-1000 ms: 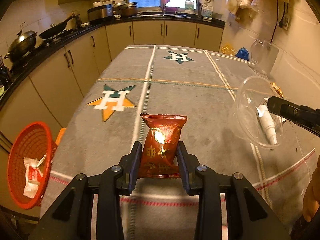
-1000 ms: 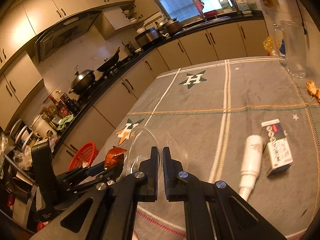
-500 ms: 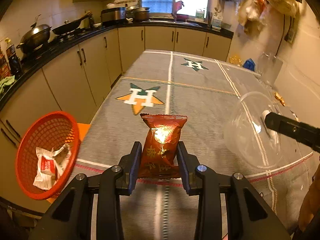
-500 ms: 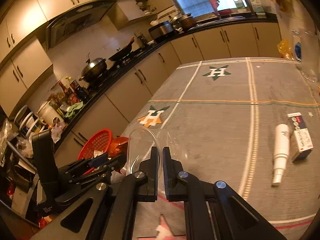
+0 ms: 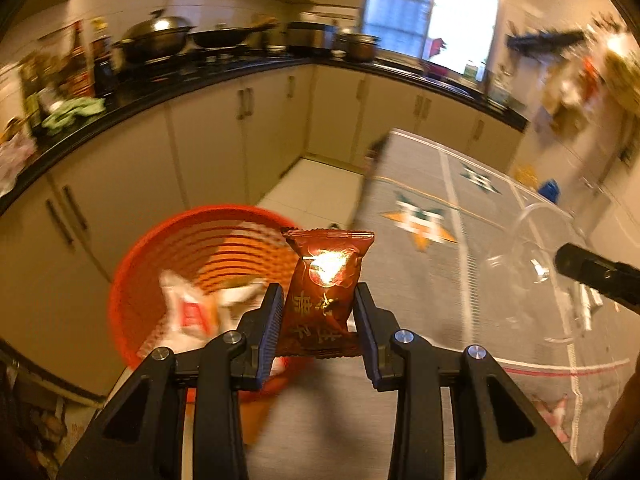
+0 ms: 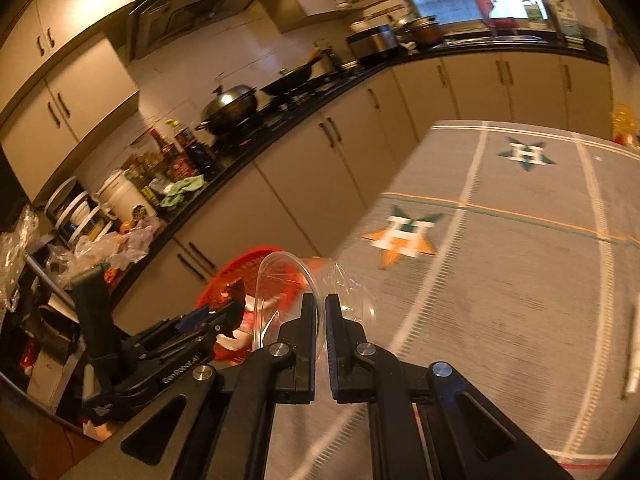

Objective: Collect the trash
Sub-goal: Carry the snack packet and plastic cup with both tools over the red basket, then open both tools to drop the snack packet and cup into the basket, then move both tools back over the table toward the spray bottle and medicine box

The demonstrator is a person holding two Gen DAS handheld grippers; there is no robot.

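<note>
My left gripper [image 5: 318,316] is shut on a red-brown snack packet [image 5: 326,292], held upright at the table's left edge, right beside the red basket [image 5: 132,280] on the floor. White crumpled wrappers [image 5: 192,312] lie inside that basket. My right gripper [image 6: 322,312] is shut on the rim of a clear plastic cup [image 6: 280,280], which hangs over the table's left edge with the red basket [image 6: 224,280] behind it. In the left wrist view the clear cup [image 5: 532,264] and the right gripper's black finger [image 5: 592,272] show at the right. The left gripper [image 6: 224,312] shows low at the left in the right wrist view.
A grey tablecloth [image 6: 520,280] with star motifs covers the table. Kitchen cabinets [image 5: 200,152] and a black counter with a wok [image 6: 232,104] and bottles run along the left and back. A white tube [image 6: 632,364] lies at the cloth's far right edge.
Both grippers have swung left, off the middle of the table toward its left edge. The red basket has come from the far left of the left wrist view to just behind the packet.
</note>
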